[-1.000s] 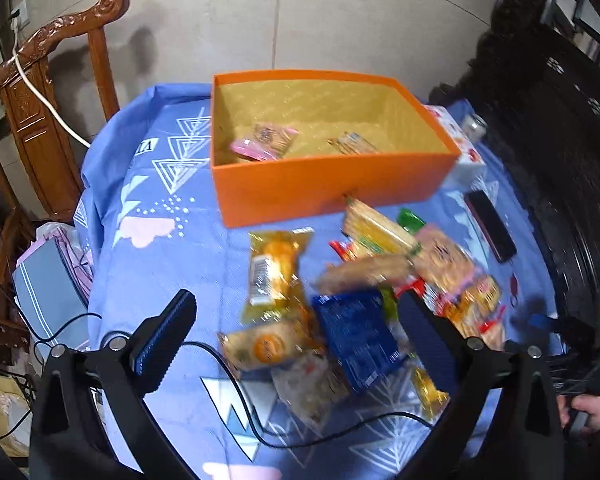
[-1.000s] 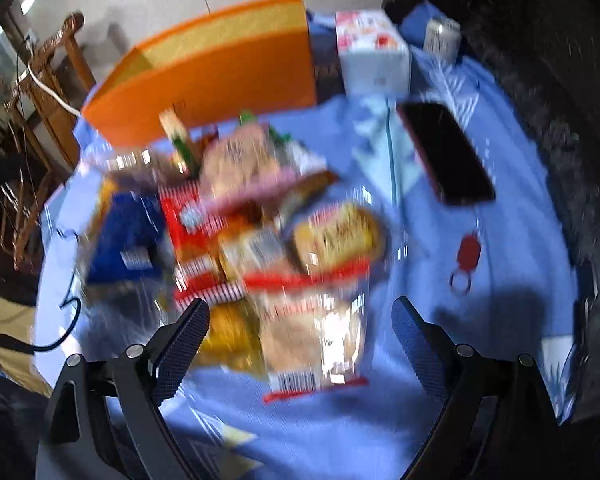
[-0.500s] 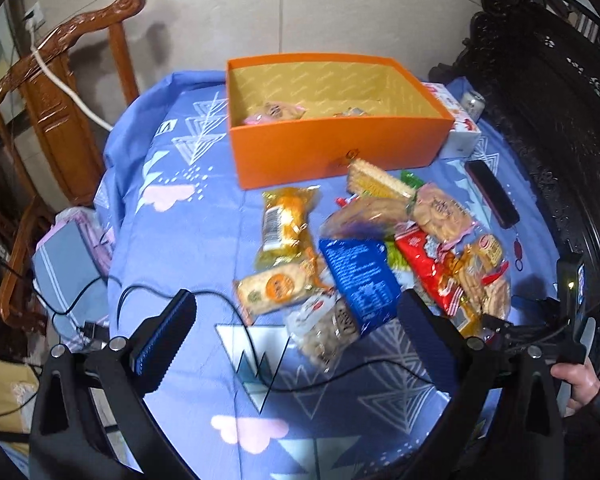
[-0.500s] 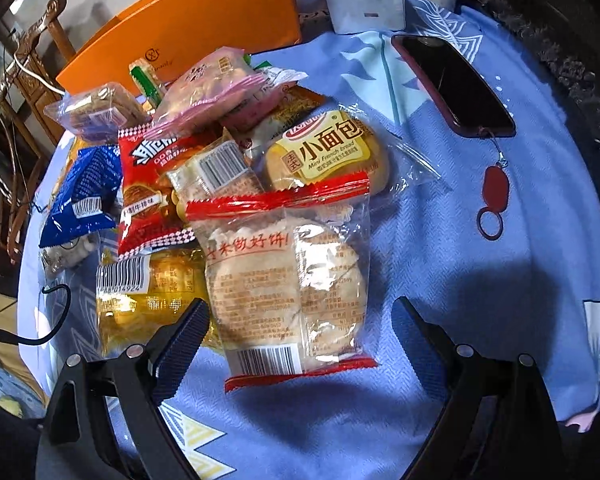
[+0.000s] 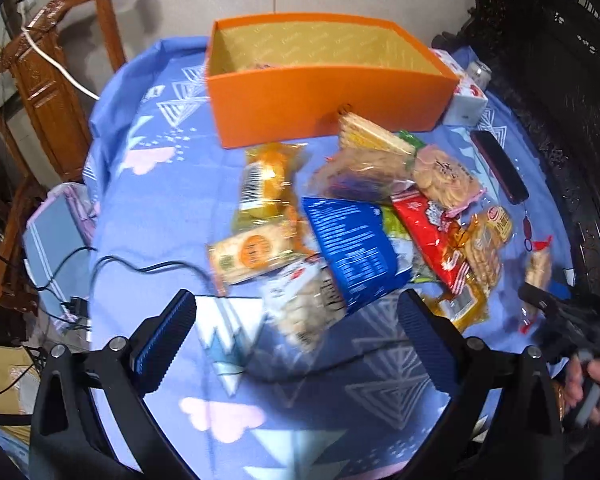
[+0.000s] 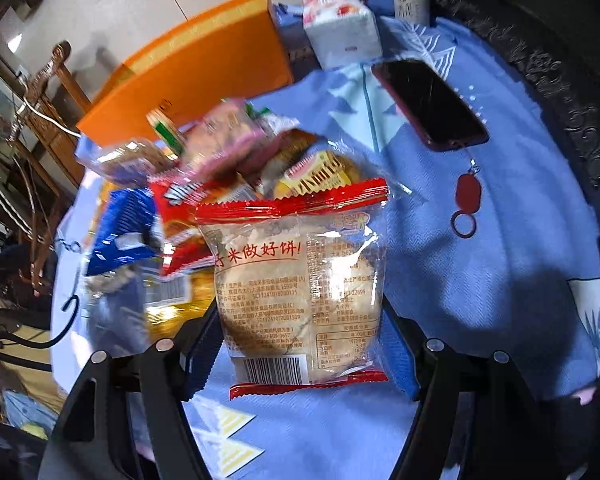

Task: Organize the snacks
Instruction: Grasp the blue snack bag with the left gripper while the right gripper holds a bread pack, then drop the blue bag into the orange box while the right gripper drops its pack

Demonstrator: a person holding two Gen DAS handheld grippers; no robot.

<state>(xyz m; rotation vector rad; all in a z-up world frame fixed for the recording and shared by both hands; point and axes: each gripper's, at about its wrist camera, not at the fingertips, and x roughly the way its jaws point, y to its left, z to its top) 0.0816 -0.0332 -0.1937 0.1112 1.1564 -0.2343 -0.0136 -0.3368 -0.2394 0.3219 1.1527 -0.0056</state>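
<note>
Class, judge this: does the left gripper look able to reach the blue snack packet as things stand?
Probably yes. The left gripper stands open, nothing between its jaws; the blue snack packet lies just ahead, on top of the pile, uncovered.

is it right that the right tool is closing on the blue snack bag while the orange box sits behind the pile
Not quite. The right tool has just been closing on the clear biscuit packet with red edges, as the right wrist view shows; the blue bag lies off to its side. The orange box does sit behind the pile.
</note>
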